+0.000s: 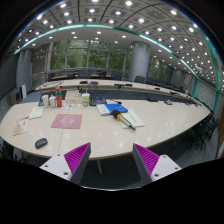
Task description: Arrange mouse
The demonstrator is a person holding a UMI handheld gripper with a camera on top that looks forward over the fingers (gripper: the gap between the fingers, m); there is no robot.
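A dark mouse (41, 143) lies on the pale conference table (95, 138), near its front edge, ahead and to the left of my fingers. A pink mouse pad (67, 121) lies further in on the table, beyond the mouse. My gripper (111, 160) is open and empty, held off the table's front edge. Its two magenta pads (76, 156) stand wide apart with only the table edge and dark floor between them.
Bottles and small items (55, 98) stand at the table's far left. Papers (24, 124) lie at the left. A blue folder and books (116, 110) lie mid-table, right of the pad. Chairs (206, 128) surround the table. A second table (110, 88) stands behind.
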